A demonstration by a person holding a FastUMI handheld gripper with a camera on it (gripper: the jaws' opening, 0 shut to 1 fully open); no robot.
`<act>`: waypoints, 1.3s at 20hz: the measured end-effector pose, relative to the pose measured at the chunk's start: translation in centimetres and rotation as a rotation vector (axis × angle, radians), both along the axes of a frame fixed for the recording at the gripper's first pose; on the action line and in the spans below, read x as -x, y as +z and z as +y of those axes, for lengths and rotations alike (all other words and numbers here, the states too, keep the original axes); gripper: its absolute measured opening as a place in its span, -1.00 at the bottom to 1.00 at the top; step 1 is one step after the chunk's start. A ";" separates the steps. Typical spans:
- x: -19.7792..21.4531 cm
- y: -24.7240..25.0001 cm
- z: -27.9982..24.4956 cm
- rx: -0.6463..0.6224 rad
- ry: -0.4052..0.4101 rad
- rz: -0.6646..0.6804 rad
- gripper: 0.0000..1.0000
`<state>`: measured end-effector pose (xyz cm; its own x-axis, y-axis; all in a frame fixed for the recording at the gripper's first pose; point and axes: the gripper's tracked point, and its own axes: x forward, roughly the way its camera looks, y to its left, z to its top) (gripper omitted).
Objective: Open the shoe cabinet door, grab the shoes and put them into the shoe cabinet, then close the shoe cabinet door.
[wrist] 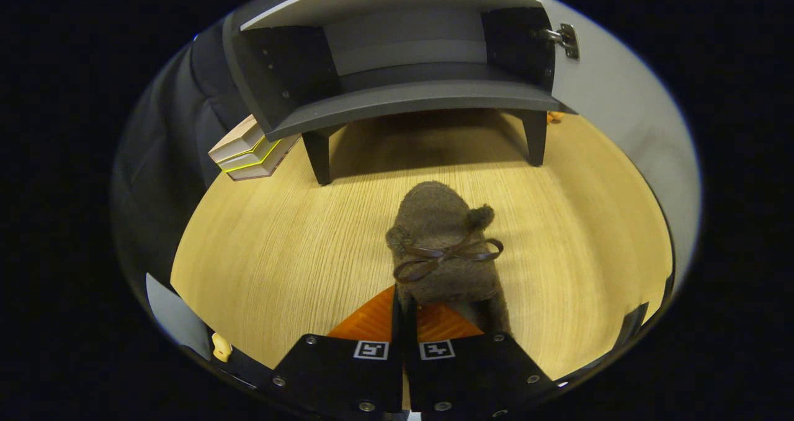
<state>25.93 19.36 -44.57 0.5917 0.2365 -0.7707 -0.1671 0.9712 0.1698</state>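
A brown fuzzy shoe [441, 241] with a dark leather bow points toward the cabinet, its heel end at my fingertips. My gripper [403, 302] is shut on the shoe's rear edge, and the orange fingers [372, 322] are nearly touching with the thin rim between them. Beyond the shoe stands the dark grey shoe cabinet [409, 98] on short legs. Its door [620, 111] is swung open to the right, with a metal hinge [566, 39] showing. The inside shelf [403, 74] looks bare.
The cabinet stands on a light wooden tabletop [279, 247]. A small stack of books [248, 151] lies to the left of the cabinet by its front leg. A small yellow object [221, 346] sits near the table's near-left edge. Black cloth hangs on the left.
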 end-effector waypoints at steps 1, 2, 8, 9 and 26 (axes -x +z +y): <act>0.2 1.0 -0.1 -0.006 -0.007 -0.001 -0.92; 0.4 2.1 -0.2 -0.023 -0.016 -0.010 -0.92; 0.7 10.8 -1.6 -0.019 -0.033 -0.121 -0.92; 0.3 12.7 -1.4 -0.028 -0.034 -0.144 -0.92; -18.1 37.0 -6.0 -0.001 -0.068 -0.509 -0.93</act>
